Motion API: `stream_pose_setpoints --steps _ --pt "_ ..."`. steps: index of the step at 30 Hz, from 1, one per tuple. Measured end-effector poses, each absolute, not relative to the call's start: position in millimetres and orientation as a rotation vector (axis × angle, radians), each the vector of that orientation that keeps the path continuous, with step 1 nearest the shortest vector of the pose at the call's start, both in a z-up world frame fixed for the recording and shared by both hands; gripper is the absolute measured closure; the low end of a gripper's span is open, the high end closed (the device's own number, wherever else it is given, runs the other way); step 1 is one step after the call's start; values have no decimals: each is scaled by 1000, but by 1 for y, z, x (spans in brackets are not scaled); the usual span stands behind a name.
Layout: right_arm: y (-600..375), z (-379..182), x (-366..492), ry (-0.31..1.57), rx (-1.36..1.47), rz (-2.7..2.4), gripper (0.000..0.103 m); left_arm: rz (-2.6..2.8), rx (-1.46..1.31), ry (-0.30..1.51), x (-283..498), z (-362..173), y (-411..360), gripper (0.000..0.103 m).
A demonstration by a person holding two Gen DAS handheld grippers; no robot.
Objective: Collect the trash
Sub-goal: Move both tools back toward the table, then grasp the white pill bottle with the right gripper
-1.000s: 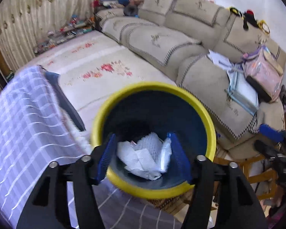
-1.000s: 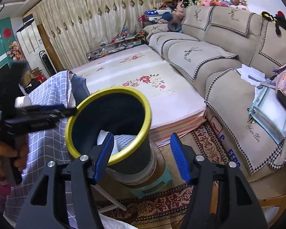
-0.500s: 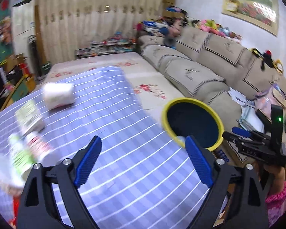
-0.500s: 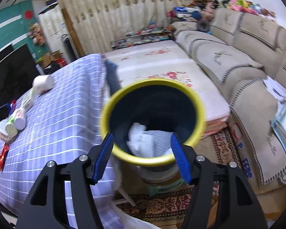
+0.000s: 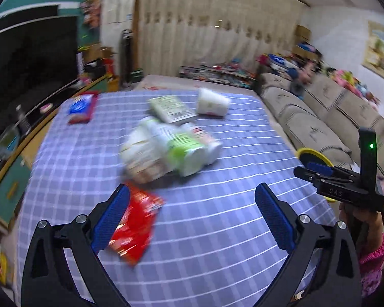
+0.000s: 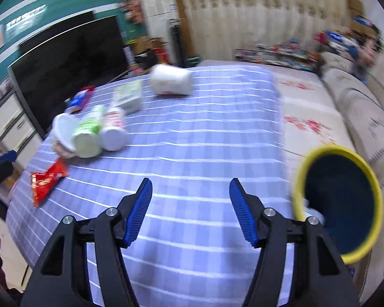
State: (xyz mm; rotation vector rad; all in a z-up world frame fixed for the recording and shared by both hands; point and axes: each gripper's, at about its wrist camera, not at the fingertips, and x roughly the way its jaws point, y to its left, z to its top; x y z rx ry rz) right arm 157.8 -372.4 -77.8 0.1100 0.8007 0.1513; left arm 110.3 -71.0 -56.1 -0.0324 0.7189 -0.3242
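One red wrapper [image 5: 134, 226], two lying bottles [image 6: 87, 134], one tissue roll [image 6: 171, 79], one bin [image 6: 338, 204]

A home living room: sofa [image 5: 317, 125], television [image 6: 71, 69], curtains [image 5: 207, 33], toy clutter

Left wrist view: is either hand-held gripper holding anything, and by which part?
Nothing is held. The left hand-held gripper and right hand-held gripper are open over the tablecloth.

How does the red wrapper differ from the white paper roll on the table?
The red wrapper is flat, crinkled and shiny; the white paper roll is a plump cylinder on its side. The wrapper lies at the table's near end, the roll at its far end. Both rest ungripped on the checked cloth.
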Motion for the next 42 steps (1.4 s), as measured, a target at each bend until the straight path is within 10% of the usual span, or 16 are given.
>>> stream_pose_setpoints --steps 33,42 --pt "-251 -124 296 923 -84 340 43 -288 -105 809 124 -90 -44 6" --pt "-263 -100 279 835 -39 352 57 -289 -105 825 124 -96 -44 6"
